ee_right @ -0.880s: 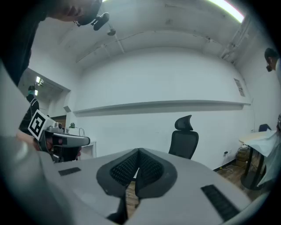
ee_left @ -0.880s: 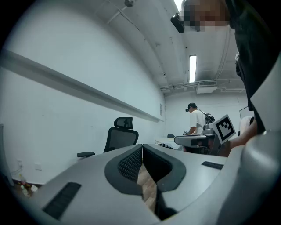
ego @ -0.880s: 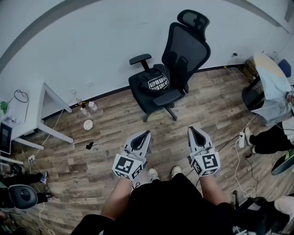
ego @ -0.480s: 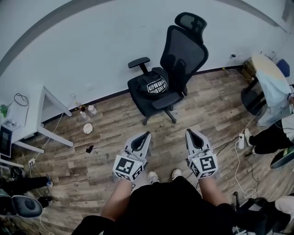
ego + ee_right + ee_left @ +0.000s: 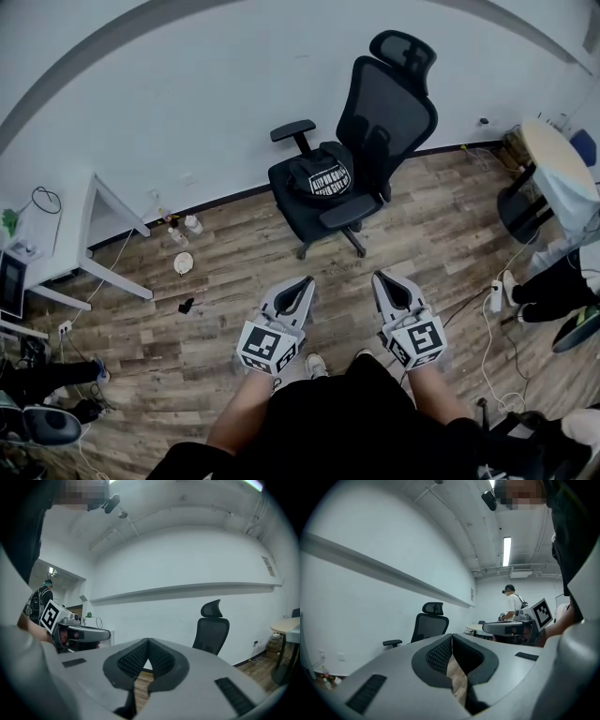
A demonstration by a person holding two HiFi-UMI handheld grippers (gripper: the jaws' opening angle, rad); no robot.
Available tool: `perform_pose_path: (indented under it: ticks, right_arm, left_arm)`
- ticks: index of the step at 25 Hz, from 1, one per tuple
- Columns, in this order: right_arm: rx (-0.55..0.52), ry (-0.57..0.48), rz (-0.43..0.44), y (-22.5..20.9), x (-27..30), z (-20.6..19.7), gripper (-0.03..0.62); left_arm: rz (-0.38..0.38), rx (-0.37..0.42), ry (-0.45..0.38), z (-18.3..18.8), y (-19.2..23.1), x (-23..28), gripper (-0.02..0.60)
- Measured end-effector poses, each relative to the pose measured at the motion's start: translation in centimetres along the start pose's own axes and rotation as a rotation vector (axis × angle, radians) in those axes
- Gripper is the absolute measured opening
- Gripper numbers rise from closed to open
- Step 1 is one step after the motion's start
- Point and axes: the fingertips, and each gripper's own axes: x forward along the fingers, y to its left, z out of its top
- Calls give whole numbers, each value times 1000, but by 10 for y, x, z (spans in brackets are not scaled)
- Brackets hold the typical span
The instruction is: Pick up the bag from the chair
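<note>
Both pairs of jaws are pressed together at the tips and hold nothing. The left gripper [image 5: 302, 283] and right gripper [image 5: 382, 279] are carried side by side, low in front of the person, pointing toward the black mesh office chair [image 5: 386, 105]. The black fabric bag with white lettering [image 5: 324, 174] lies on its seat, well apart from both. Over the last second the chair seems only slightly nearer, though the wide lens makes that hard to judge. The approach has barely begun, and the jaws must open before any grasp.
</note>
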Motion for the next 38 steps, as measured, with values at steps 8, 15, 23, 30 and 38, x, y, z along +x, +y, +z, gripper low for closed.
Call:
perform_pose_path:
  ticks: [8,15,23,30,38]
  right_arm:
    - [4,19,22,-7,16,-1,20]
    - [36,41,2,-40,46,-6,20]
    - [15,54,69,-79,93,-1,20]
    - [41,59,110,-122,132,-6,20]
    - [64,69,163,-166,172,-12,20]
  left_arm:
    - [-10,-6,19,-1,14,13,21]
    - [-2,-8,54,-9,34,37,21]
    - [14,0,91,-6,61,83,21]
    - [26,7,118,-4,77,134,21]
    - [75,9,149,-4,103,187,21]
